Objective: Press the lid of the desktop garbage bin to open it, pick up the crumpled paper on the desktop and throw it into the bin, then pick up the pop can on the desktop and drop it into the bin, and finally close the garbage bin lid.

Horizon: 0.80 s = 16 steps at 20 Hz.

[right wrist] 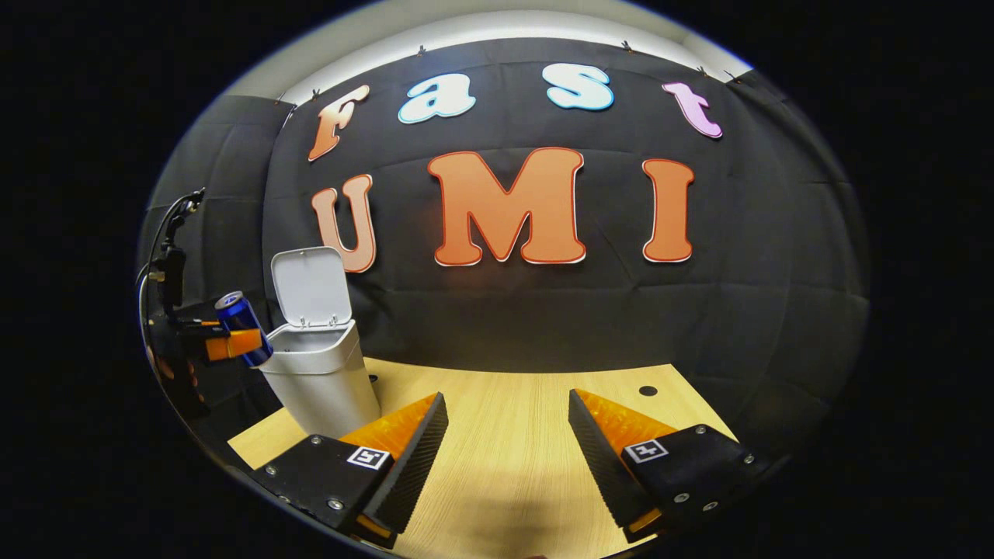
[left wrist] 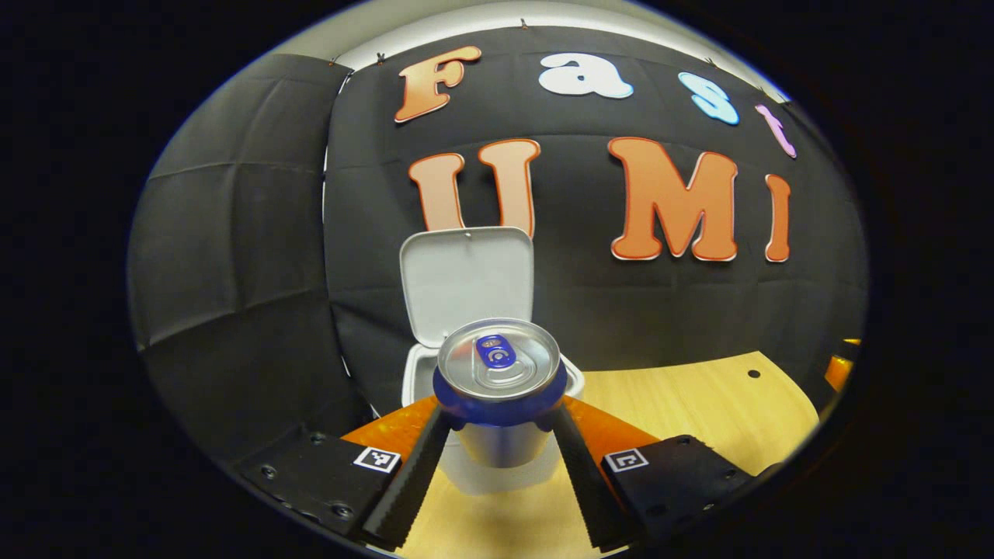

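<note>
Left gripper view: left gripper (left wrist: 501, 435) clamps the pop can (left wrist: 498, 388) — blue-banded, silver-topped — right gripper (right wrist: 509, 442) agape.

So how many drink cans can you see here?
1. The pop can is gripped in the left tongs, held up beside the open bin. Anything already inside the bin is hidden.

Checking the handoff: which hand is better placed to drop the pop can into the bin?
Left. Its tongs already clamp the pop can beside the open bin; the right tongs hang open over the table.
</note>
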Motion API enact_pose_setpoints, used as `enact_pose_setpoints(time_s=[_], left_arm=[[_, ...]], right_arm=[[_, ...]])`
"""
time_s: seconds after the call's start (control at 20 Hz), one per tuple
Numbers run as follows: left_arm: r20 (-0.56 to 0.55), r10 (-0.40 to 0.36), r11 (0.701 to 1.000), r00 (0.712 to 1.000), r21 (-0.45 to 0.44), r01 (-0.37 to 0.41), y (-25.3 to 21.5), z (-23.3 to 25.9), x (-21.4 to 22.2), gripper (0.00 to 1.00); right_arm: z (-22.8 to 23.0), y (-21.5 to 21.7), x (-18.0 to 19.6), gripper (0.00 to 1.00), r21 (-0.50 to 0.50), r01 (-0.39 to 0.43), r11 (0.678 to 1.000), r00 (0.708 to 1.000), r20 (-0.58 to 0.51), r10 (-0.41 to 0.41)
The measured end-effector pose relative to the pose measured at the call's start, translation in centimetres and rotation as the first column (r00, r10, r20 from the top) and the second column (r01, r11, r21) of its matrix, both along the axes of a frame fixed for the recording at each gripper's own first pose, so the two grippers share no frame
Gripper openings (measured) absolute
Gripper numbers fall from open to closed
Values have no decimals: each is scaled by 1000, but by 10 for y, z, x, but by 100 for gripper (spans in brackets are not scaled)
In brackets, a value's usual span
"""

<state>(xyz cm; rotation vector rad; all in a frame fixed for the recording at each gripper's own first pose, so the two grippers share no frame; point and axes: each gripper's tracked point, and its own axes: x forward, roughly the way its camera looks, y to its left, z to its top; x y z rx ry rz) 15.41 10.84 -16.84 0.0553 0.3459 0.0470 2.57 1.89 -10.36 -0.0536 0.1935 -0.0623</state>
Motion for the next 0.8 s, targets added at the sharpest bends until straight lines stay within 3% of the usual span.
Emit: enact_pose_setpoints(time_s=[0.05, 0.2, 0.3, 0.55, 0.8], left_arm=[[20, 1, 1000, 1000, -1, -1, 4, 6, 8, 80], [55, 7, 1000, 998, 0, -7, 39, 22, 48, 83], [59, 14, 1000, 998, -13, -13, 46, 21, 70, 79], [49, 9, 999, 999, -38, -7, 54, 16, 113, 80], [42, -19, 999, 999, -47, 21, 50, -2, 129, 83]], right_arm=[[1, 0, -1, 94, -9, 6, 1000, 1000, 3, -6], [6, -6, -7, 94, -27, 24, 999, 1000, 7, -24], [7, -12, -11, 94, -38, 46, 998, 999, 8, -46], [6, -31, -24, 94, -57, 110, 992, 994, 1, -110], [-1, -33, -29, 94, -51, 136, 989, 990, -17, -137]])
